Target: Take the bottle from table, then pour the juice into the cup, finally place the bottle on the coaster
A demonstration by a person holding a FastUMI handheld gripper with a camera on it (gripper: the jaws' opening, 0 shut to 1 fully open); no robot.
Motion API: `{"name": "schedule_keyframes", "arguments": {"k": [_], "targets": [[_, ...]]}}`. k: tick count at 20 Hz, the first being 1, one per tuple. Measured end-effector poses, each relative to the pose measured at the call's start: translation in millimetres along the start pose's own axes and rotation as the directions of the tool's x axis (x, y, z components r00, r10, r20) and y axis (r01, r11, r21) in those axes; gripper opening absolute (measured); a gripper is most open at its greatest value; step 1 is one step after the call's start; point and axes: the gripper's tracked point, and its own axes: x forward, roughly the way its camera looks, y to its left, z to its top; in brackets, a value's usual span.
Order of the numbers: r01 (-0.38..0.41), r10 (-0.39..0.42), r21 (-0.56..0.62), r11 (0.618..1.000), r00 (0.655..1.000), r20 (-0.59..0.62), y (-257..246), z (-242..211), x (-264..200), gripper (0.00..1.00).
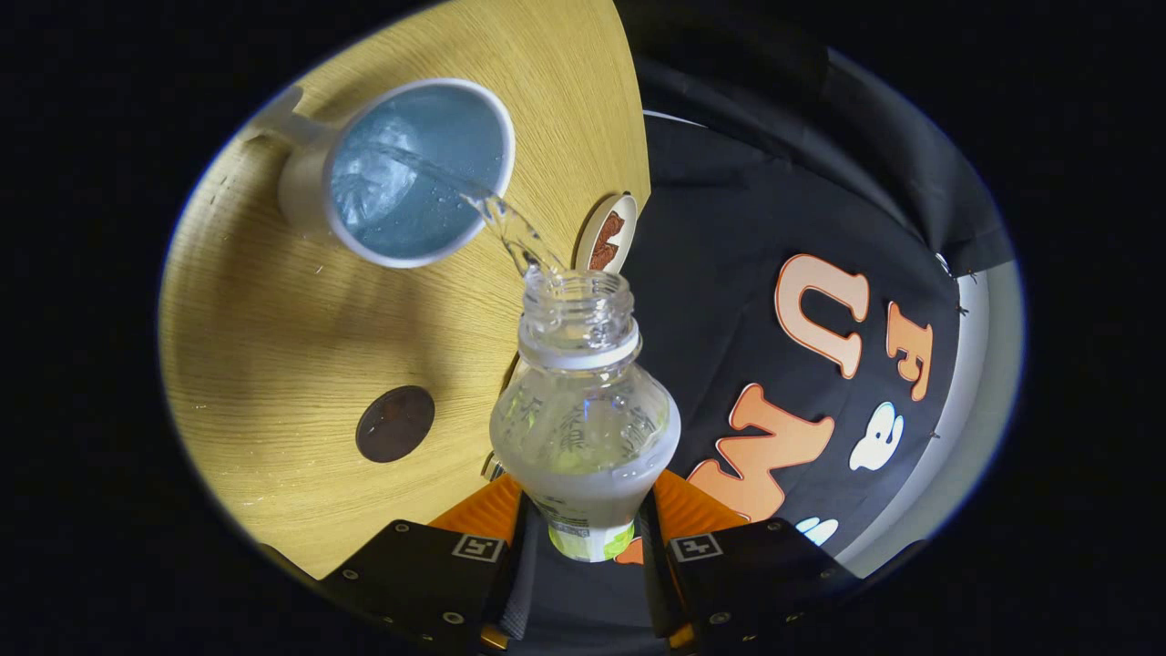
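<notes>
My gripper is shut on a clear plastic bottle, both fingers pressing its lower body. The bottle is uncapped and tipped, its open mouth pointing ahead of the fingers. A clear stream of liquid runs from the mouth into a white cup with a handle, which stands on the wooden table beyond the bottle. The cup holds liquid. A dark round coaster lies flat on the table, nearer the fingers than the cup and to one side of the bottle.
A small round white-rimmed item with a brown pattern sits at the table's edge just beyond the bottle's mouth. The black cloth wall hangs past that edge.
</notes>
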Motion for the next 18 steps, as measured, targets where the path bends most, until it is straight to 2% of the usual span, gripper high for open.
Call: {"name": "schedule_keyframes", "arguments": {"k": [18], "targets": [[0.018, -0.015, -0.111, 0.994, 1.000, 0.026, -17, 1, -5, 0.51]]}}
